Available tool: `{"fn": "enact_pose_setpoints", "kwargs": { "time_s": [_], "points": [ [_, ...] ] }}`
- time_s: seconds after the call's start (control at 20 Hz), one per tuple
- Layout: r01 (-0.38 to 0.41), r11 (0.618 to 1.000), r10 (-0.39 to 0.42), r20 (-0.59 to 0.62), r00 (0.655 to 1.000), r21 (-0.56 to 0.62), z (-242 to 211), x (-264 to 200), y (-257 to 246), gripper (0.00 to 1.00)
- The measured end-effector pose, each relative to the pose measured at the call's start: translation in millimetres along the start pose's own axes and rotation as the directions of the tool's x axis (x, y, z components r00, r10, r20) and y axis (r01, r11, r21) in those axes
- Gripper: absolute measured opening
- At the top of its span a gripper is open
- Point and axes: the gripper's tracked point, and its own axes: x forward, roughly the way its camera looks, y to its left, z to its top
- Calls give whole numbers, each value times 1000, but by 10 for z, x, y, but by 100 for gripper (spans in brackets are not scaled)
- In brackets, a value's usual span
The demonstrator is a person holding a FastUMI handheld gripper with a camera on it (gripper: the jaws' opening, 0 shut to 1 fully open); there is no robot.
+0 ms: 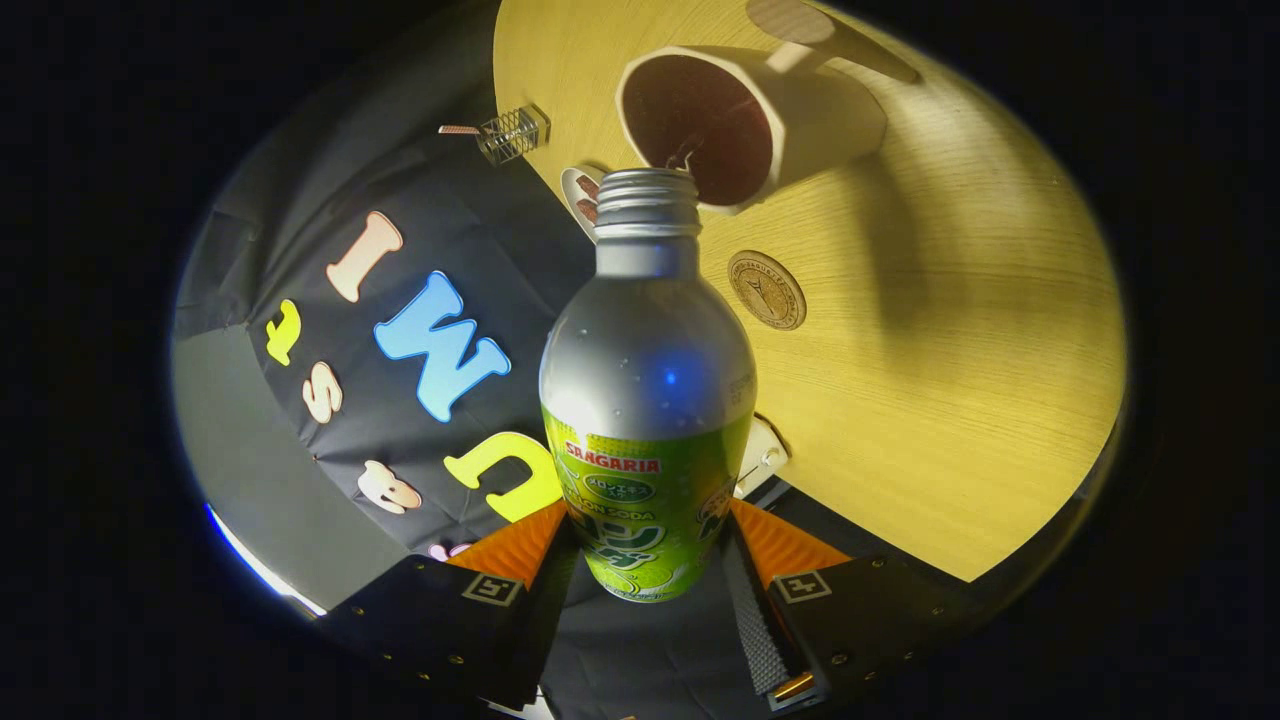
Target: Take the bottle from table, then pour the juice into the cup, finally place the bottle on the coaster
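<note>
My gripper point(645, 545) is shut on a silver bottle point(648, 400) with a green label; both fingers press on its lower body. The bottle is tipped over, and its open threaded mouth point(647, 198) points at the rim of a white cup point(800, 120) standing on the wooden table point(950, 380). The cup's inside looks dark. A small round coaster point(766, 290) with a gold emblem lies on the table just beside the bottle's shoulder, nearer to me than the cup.
A small wire basket point(512, 133) stands at the table's edge beyond the bottle. A white object point(582, 195) peeks out behind the bottle's neck. Another white thing point(762, 455) sits at the table edge by the right finger. A grey floor strip point(260, 480) lies below the wall cloth.
</note>
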Motion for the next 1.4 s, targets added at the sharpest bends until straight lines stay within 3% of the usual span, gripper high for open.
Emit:
{"fn": "enact_pose_setpoints", "kwargs": {
  "time_s": [0.7, 1.1, 1.4],
  "points": [
    [13, 999, -13, 5, 1000, -32, 7, -29, -25, 76],
    [75, 985, -69, 40, 997, -157, 107, 33, -297, 76],
    [171, 931, -145, 102, 984, -322, 301, 22, -618, 76]
  ]
}}
